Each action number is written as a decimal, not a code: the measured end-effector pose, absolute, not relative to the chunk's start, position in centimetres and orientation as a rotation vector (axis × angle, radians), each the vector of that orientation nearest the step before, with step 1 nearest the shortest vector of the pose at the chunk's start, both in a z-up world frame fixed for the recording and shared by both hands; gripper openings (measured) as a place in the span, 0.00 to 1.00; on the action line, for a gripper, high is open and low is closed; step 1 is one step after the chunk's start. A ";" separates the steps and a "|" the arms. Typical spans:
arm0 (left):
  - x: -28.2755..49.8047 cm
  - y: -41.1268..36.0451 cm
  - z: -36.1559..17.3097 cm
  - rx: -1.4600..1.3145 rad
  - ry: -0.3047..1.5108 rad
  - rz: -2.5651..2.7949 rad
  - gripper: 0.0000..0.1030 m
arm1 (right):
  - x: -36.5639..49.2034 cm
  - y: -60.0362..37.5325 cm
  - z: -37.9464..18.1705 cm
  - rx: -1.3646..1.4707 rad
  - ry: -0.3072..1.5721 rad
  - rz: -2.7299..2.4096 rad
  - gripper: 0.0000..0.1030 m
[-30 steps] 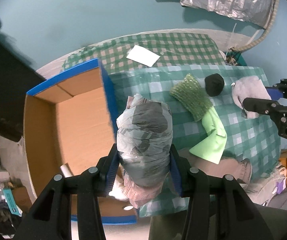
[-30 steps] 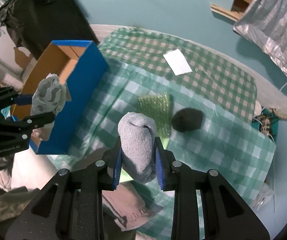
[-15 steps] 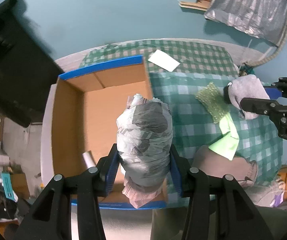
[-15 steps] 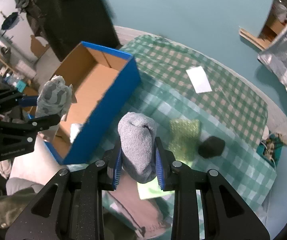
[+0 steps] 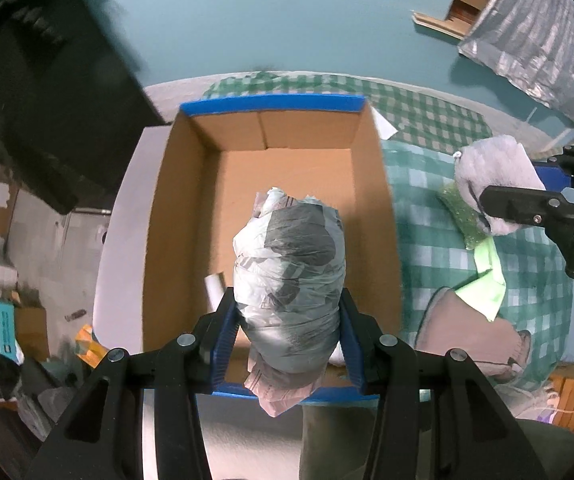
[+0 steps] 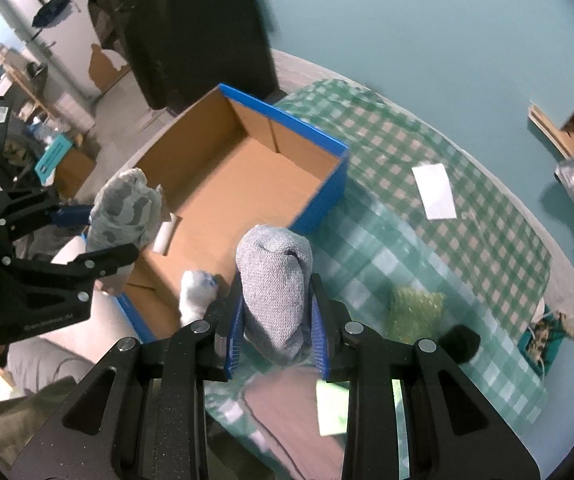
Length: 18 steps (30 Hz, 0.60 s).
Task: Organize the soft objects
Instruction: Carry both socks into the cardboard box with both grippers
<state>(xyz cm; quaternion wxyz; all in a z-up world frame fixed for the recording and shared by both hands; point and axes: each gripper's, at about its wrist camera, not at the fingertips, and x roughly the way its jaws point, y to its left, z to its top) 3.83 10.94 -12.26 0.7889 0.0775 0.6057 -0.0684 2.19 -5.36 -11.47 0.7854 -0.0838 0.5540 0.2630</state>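
My left gripper (image 5: 289, 316) is shut on a grey-and-white plastic-wrapped bundle (image 5: 289, 276) and holds it above the near end of the open blue cardboard box (image 5: 271, 106). The bundle also shows in the right wrist view (image 6: 125, 208). My right gripper (image 6: 277, 312) is shut on a grey knitted sock roll (image 6: 275, 280), held over the checked cloth just right of the box (image 6: 327, 176). The sock roll also shows in the left wrist view (image 5: 495, 176). A small white roll (image 5: 214, 288) and a white soft item (image 6: 197, 292) lie inside the box.
A green-checked cloth (image 6: 467, 216) covers the table. On it lie a green sparkly pad (image 6: 415, 312), a black ball (image 6: 461, 342), a lime-green cloth (image 5: 485, 292), a brown cloth (image 5: 463, 332) and a white paper (image 6: 435, 190). A dark cabinet (image 6: 199, 28) stands behind the box.
Both grippers have moved left with their loads. The left bundle went from over the box's right wall to over its inside. The sock roll came up to the box's right side.
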 end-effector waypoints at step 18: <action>5.0 16.4 -16.4 0.079 1.391 -0.068 0.46 | 4.8 3.7 -15.2 -0.242 1.282 0.658 0.27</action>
